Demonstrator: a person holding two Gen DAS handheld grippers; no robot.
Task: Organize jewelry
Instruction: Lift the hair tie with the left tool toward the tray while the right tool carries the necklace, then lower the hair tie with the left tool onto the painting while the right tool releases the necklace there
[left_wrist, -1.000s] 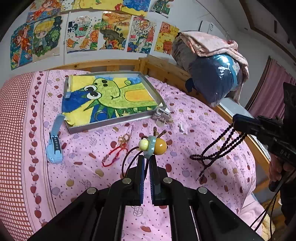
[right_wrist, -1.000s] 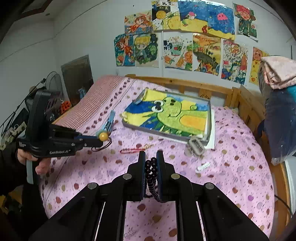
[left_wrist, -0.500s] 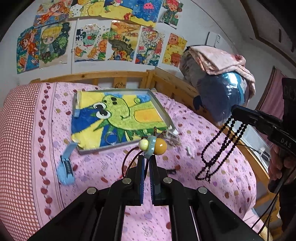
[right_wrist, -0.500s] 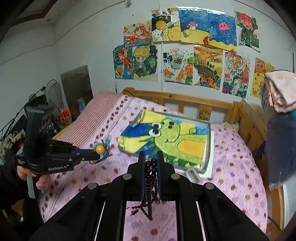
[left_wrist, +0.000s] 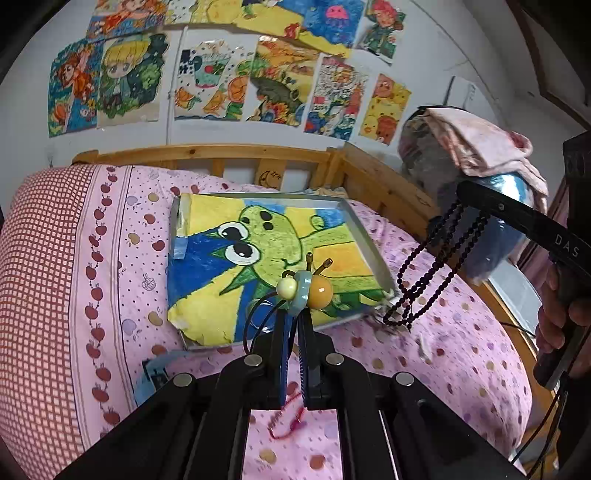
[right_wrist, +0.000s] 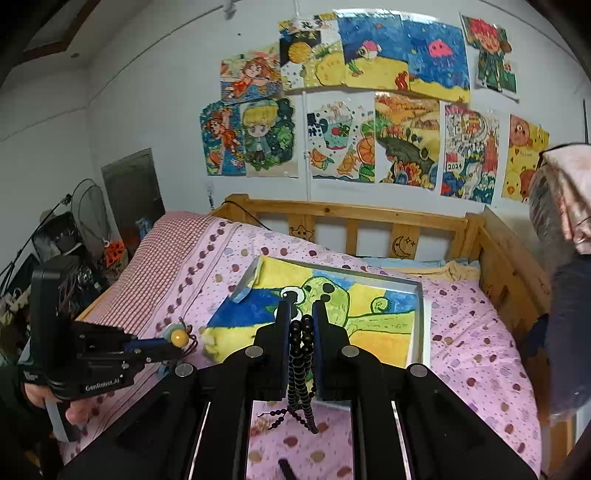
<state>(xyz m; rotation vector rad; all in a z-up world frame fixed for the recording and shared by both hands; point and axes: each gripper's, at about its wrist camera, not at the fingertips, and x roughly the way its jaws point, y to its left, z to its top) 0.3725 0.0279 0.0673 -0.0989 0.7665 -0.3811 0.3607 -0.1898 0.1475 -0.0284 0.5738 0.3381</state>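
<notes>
**Both claws loaded above the tray**

Left wrist view: my left claw (left_wrist: 291, 325) is clamped on a black cord bracelet (left_wrist: 301, 290) with 2 round beads, 1 cream and 1 amber, either side of a pale blue ring. It hangs in the air over the near edge of the metal tray (left_wrist: 369, 243), which lies on the pink bed (left_wrist: 110, 258) and is lined with a green frog drawing (left_wrist: 266, 240). A clear ring (left_wrist: 258, 314) rests on the drawing near the tray's front edge. A red string bracelet (left_wrist: 288, 424) lies on the bedcover below my claw, and a light blue clip (left_wrist: 155, 373) sits just left of it. At the right, the right claw (left_wrist: 461, 195) dangles a dark bead necklace (left_wrist: 424, 280) past the tray's right corner.

Right wrist view: my right claw (right_wrist: 301, 321) is closed on the dark bead necklace (right_wrist: 303, 369), whose strands hang between the fingers toward the bedcover. The tray (right_wrist: 424, 325) sits straight ahead. At the left, a hand (right_wrist: 55, 402) holds the left claw (right_wrist: 181, 341), with the beaded bracelet (right_wrist: 177, 335) at its tip, beside the tray's left edge.
</notes>
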